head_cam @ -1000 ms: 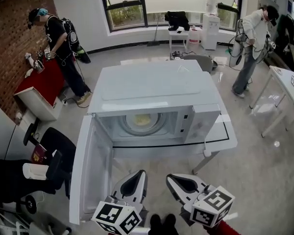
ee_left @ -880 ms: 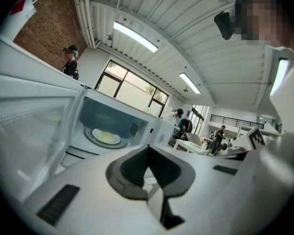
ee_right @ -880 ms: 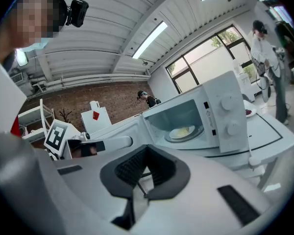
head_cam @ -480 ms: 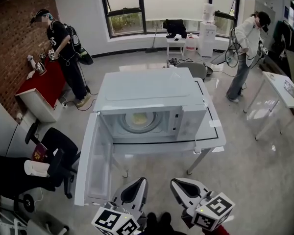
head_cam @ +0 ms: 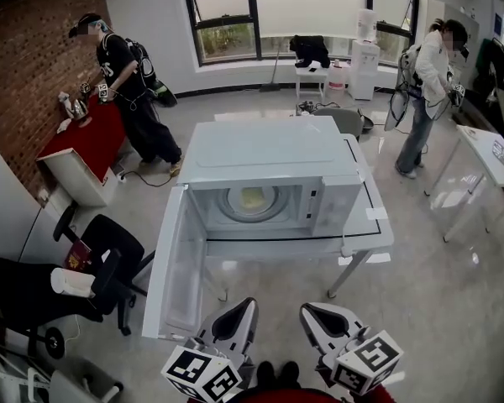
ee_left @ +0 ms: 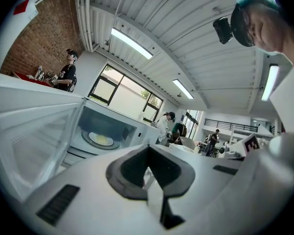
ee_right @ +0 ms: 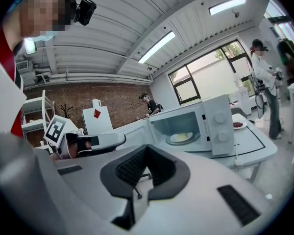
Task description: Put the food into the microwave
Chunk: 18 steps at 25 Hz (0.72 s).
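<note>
Head view: I see a white table [head_cam: 378,233] in an open room with a brick wall and tall windows. The microwave [head_cam: 269,154] stands on the table, straight ahead of both tools. Its door [head_cam: 172,267] hangs wide open, reaching back towards the left gripper [head_cam: 239,313]. The food [head_cam: 252,198] lies on the turntable inside the oven, well beyond the tips. A person [head_cam: 134,82] works at a red table [head_cam: 80,141] far off past the left tool, and another person [head_cam: 424,82] stands far off past the right gripper [head_cam: 319,316]. Both tools hang short of the table, side by side, touching nothing.

Left gripper view: the left gripper [ee_left: 148,168] has its jaws pressed together with nothing between them. The open door [ee_left: 29,131] runs along its left side. The food [ee_left: 102,140] shows in the cavity ahead and to the left of the tips.

Right gripper view: the right gripper [ee_right: 146,165] also has its jaws together and empty. The microwave [ee_right: 196,126] sits ahead and to the right of the tips, with the food [ee_right: 181,137] inside. A small dish [ee_right: 238,125] rests on the table beside the oven's far side.
</note>
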Each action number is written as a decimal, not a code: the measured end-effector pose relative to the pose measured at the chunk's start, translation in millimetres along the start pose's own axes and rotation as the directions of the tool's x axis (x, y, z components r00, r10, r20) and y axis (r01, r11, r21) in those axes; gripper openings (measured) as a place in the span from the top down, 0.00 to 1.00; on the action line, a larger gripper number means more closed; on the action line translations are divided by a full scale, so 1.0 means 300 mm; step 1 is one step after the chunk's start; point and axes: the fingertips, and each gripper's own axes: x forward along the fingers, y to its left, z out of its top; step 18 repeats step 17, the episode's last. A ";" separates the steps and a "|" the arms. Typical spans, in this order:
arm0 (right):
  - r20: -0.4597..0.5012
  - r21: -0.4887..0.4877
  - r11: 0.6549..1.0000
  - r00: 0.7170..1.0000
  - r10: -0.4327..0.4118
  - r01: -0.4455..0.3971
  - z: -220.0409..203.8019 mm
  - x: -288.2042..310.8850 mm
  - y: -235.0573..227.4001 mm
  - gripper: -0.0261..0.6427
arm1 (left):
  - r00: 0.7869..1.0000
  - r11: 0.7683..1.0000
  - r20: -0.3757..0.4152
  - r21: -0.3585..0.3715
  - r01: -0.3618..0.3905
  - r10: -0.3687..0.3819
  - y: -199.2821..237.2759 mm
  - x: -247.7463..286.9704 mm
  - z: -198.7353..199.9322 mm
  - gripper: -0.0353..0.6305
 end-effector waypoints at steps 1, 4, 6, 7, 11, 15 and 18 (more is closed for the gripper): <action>0.008 0.011 1.000 1.000 0.001 -0.001 0.003 0.002 0.006 0.94 | 1.000 1.000 -0.001 -0.001 -0.001 0.001 0.003 -0.003 -0.002 0.93; 0.014 0.013 1.000 1.000 -0.009 0.009 -0.001 0.000 0.002 0.94 | 1.000 1.000 0.001 -0.003 0.003 -0.003 0.007 -0.004 -0.004 0.93; 0.000 -0.013 1.000 1.000 -0.023 0.023 -0.007 -0.005 -0.004 0.94 | 1.000 1.000 0.000 -0.006 0.007 -0.007 0.008 -0.004 -0.009 0.93; -0.013 -0.029 0.999 0.999 -0.030 0.030 -0.012 -0.008 -0.006 0.94 | 1.000 1.000 -0.002 -0.007 0.008 -0.008 0.008 -0.006 -0.012 0.93; -0.030 -0.050 0.998 0.999 -0.033 0.032 -0.018 -0.016 0.002 0.94 | 1.000 1.000 0.002 -0.018 0.020 -0.020 -0.009 -0.008 -0.013 0.93; -0.019 -0.041 0.998 0.999 -0.039 0.038 -0.024 -0.007 0.011 0.94 | 0.999 1.000 -0.017 -0.001 0.030 -0.030 0.002 -0.008 -0.022 0.93; -0.006 -0.044 0.998 0.999 -0.042 0.042 -0.030 -0.004 0.014 0.94 | 0.999 0.999 -0.028 0.002 0.044 -0.044 0.002 -0.005 -0.023 0.93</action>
